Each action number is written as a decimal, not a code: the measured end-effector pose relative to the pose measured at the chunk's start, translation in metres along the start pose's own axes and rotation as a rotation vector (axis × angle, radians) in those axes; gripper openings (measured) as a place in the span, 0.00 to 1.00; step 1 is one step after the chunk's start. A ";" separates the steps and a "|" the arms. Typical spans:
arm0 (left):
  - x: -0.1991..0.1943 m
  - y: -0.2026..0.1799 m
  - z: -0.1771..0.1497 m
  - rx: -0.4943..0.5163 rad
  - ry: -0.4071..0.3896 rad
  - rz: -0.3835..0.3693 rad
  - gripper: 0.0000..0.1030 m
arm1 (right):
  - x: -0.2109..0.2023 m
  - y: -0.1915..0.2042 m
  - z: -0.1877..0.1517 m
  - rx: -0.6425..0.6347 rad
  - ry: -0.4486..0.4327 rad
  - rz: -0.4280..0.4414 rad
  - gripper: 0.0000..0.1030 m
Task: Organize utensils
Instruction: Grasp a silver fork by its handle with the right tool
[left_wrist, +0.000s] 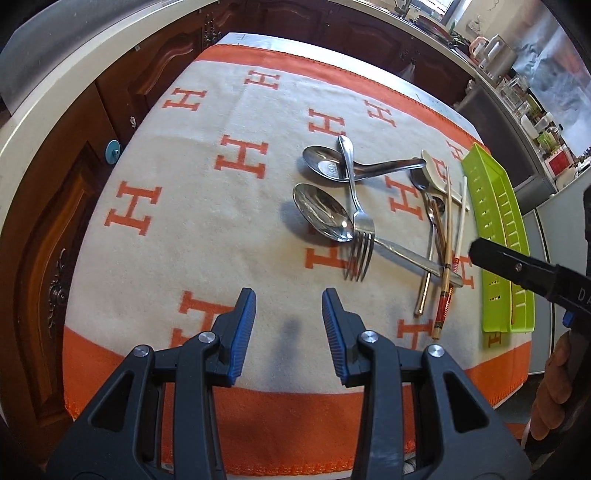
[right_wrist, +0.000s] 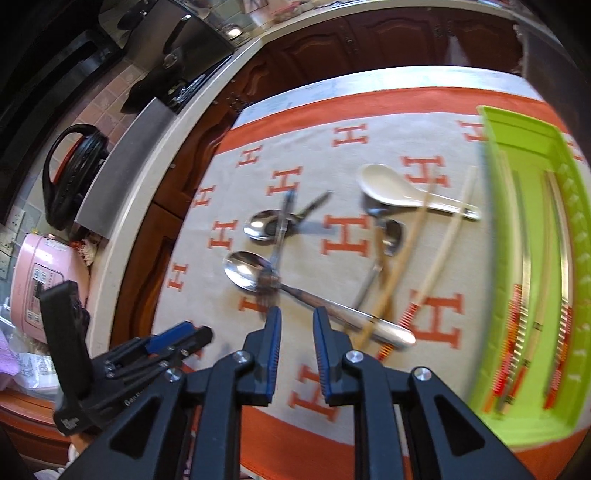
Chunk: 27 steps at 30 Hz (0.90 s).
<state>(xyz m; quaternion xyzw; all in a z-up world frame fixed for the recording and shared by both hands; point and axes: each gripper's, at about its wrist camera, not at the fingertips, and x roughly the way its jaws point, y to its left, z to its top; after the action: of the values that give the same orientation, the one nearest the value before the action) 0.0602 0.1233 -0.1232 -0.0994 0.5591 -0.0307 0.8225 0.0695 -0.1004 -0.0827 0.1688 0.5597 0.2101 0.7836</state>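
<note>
left gripper (left_wrist: 289, 299) – parted, empty, above cloth-covered surface (left_wrist: 155, 258); fork (left_wrist: 360, 236) and spoons just ahead. right gripper (right_wrist: 297, 317) – narrowly parted, empty; green tray (right_wrist: 532, 177) with chopsticks to its right.

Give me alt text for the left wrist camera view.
The left claw, open and empty, hovers over an orange-and-cream cloth near a pile of spoons, a fork and chopsticks. A green tray lies to the right.

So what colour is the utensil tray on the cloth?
The tray is bright lime green, seen best in the right wrist view, where chopsticks lie inside it.
</note>
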 end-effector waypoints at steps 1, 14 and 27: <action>0.001 0.001 0.001 -0.002 0.000 -0.006 0.33 | 0.004 0.001 0.003 0.003 0.005 0.011 0.17; 0.018 0.010 0.011 -0.028 0.014 -0.057 0.33 | 0.080 0.007 0.044 0.067 0.124 0.101 0.17; 0.026 0.021 0.016 -0.056 0.021 -0.074 0.33 | 0.115 -0.002 0.049 0.129 0.174 0.098 0.09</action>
<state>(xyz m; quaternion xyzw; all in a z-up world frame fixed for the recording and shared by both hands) 0.0833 0.1417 -0.1455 -0.1429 0.5643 -0.0465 0.8118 0.1485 -0.0440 -0.1607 0.2275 0.6289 0.2256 0.7084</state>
